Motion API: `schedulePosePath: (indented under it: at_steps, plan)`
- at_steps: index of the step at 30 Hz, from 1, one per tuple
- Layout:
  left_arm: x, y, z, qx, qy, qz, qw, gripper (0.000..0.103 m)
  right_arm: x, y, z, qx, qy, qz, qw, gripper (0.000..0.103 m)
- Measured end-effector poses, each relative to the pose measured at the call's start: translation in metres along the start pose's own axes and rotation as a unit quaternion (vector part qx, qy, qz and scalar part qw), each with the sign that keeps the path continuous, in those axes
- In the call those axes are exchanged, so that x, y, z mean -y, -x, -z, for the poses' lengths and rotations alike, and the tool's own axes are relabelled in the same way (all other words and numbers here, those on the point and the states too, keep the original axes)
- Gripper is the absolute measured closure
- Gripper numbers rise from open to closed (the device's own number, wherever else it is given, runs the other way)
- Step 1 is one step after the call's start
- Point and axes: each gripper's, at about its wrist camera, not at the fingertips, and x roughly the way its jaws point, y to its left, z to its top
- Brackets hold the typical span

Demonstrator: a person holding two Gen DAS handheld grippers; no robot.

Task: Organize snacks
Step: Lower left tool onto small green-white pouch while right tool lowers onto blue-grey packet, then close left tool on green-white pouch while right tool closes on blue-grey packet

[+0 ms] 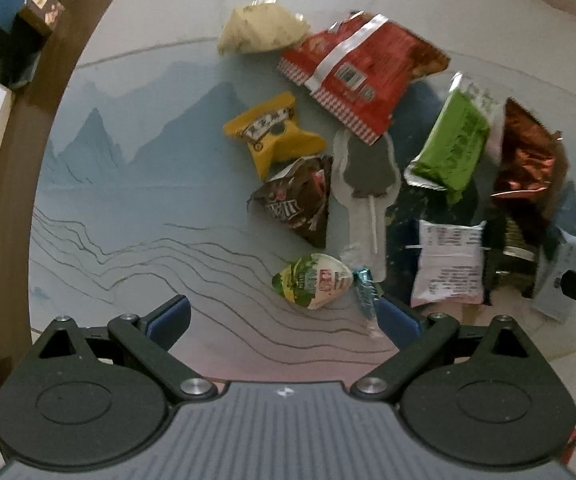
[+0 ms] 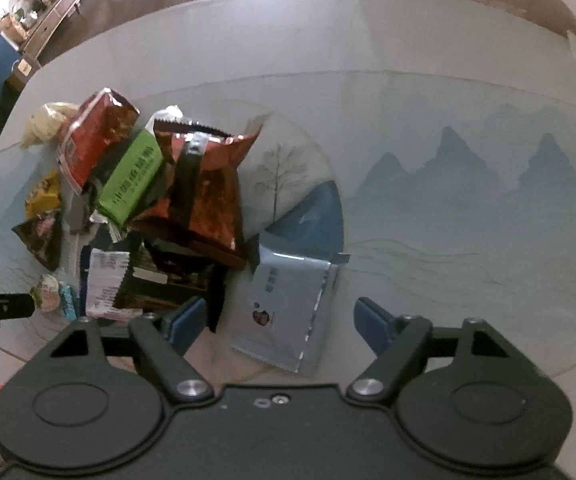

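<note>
A: Table (image 1: 135, 184): pale blue-grey, printed mountains and wavy lines. Red packet (image 1: 364, 76) at 12 o'clock, with a silver stripe.

B: Green bar (image 1: 454, 144) at 2 o'clock; yellow wrapper (image 1: 273, 132) central; pale blue sachet (image 2: 288, 304), silver-edged.

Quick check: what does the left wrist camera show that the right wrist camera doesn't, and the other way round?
Left wrist only: the lollipop fully visible, lying flat under the red bag's corner.

Right wrist only: the whole grey-blue sachet between the open right claw, and a tree drawing on the table mat.

Both: the green packet, red bag, yellow packet and the small green-and-white snack by the open left claw.
</note>
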Motion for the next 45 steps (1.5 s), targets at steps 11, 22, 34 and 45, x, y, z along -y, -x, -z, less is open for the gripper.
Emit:
schedulePosePath:
  at_steps: [11,22,34,45]
  plan:
    - [-0.01,-0.031,-0.013,-0.03,0.031,0.023,0.9988,0.026,0.002,-0.026,-0.009,-0.016,0.007,0.007,1.0,0.032]
    - [-0.01,-0.048,-0.018,-0.035,0.039,0.037,0.9979,0.042,-0.007,-0.027,-0.008,-0.005,0.029,0.007,1.0,0.047]
    - [-0.005,-0.045,-0.013,-0.008,0.041,0.043,0.9982,0.075,-0.006,-0.024,-0.002,0.006,0.024,0.004,1.0,0.056]
    - [-0.027,-0.019,0.0,0.022,0.056,0.06,0.9964,0.075,0.001,0.014,0.012,0.029,0.013,-0.014,0.999,0.056]
